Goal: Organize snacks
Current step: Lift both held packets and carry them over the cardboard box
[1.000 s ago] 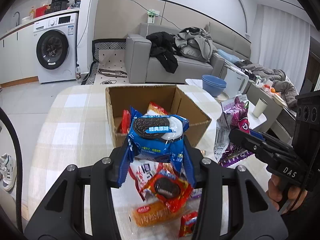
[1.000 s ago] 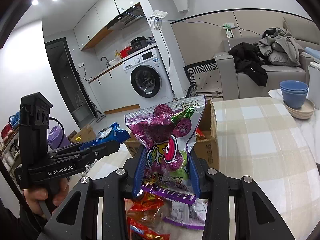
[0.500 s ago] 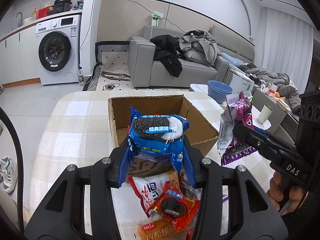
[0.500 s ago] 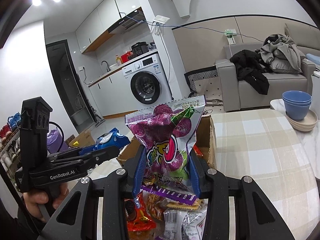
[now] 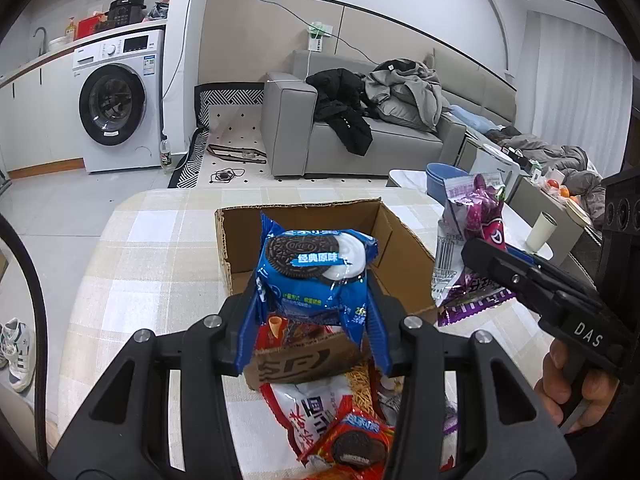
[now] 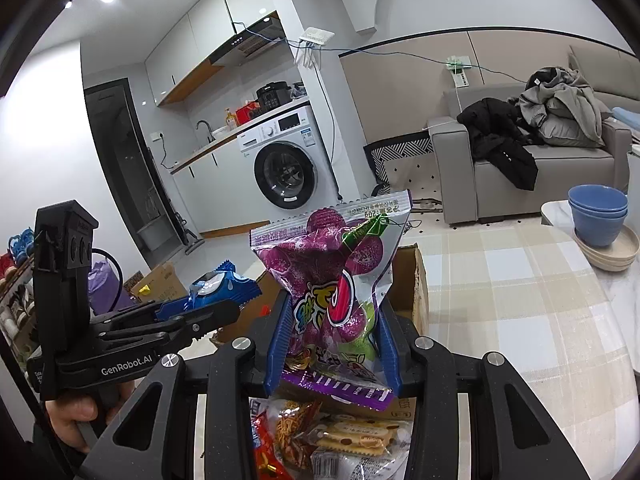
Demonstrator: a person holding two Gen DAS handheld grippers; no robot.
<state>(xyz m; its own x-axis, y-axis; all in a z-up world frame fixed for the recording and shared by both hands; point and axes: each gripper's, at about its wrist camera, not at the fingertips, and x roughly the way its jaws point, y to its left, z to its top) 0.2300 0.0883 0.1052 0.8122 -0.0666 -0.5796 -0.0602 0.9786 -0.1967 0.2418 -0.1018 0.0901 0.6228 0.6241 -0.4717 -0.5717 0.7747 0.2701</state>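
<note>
The blue cookie packet (image 5: pixel 316 268) is pinched upright between the fingers of the left tool (image 5: pixel 312 332), held above the near wall of the open cardboard box (image 5: pixel 404 236) on the checked surface (image 5: pixel 160 256). The purple candy bag (image 6: pixel 340 280) is clamped upright in the right tool (image 6: pixel 334 350), beside the box. Loose snack packets (image 5: pixel 320 412) are seen below both tools.
</note>
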